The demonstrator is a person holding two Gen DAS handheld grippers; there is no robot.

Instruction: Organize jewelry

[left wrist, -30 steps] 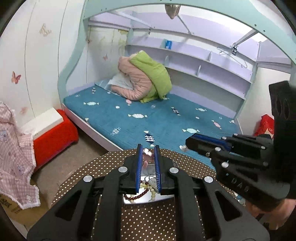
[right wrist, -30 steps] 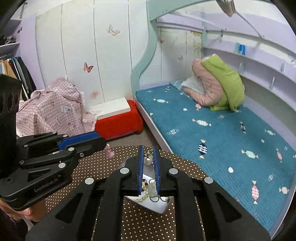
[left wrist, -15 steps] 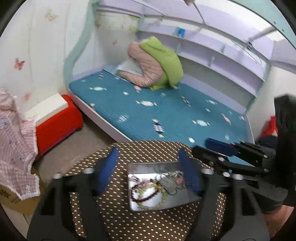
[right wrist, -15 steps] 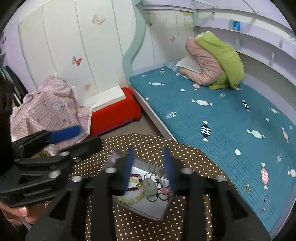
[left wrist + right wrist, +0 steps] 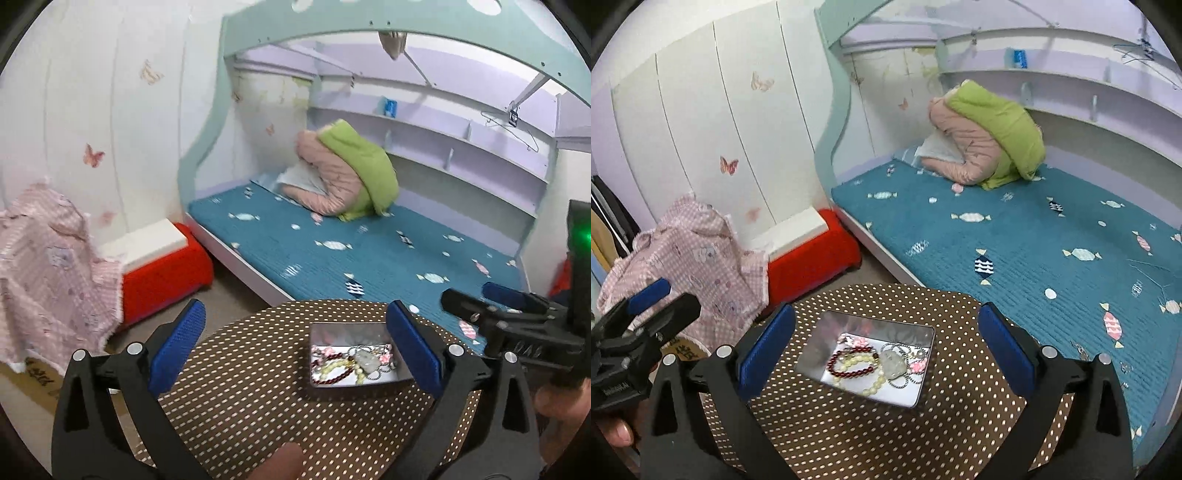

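1. Both sets of fingers have just been opening and now stand spread wide with nothing between them: the left gripper (image 5: 295, 343) frames the tin (image 5: 356, 384) from the side, and the right gripper (image 5: 886, 343) brackets it almost head-on.
2. The jewelry (image 5: 875, 363) lies in a tangle inside the tin, which sits on the dotted tabletop (image 5: 849, 424): a dark red bead bracelet (image 5: 849, 367), a pale bead strand (image 5: 866, 386), a clear stone pendant (image 5: 893, 365), a silver chain and small pink pieces.
3. My main worry is the tangle. If I pinch one strand, the chain or pendant will likely come up with it and may spill over the rim.
4. The tin looks light and shiny, so I judge that a finger catching its wall could slide or tip it on the cloth, which may offer little grip.
5. The two tools are close together, and reaching in at once risks them knocking into each other over the tin.
6. The right wrist view shows the tin's whole floor and each piece clearly, plus the other tool at its left edge. In the left wrist view its own right finger (image 5: 413, 350) covers the tin's right side, but it shows the right tool's fingers (image 5: 469, 306) and a green light on its body.
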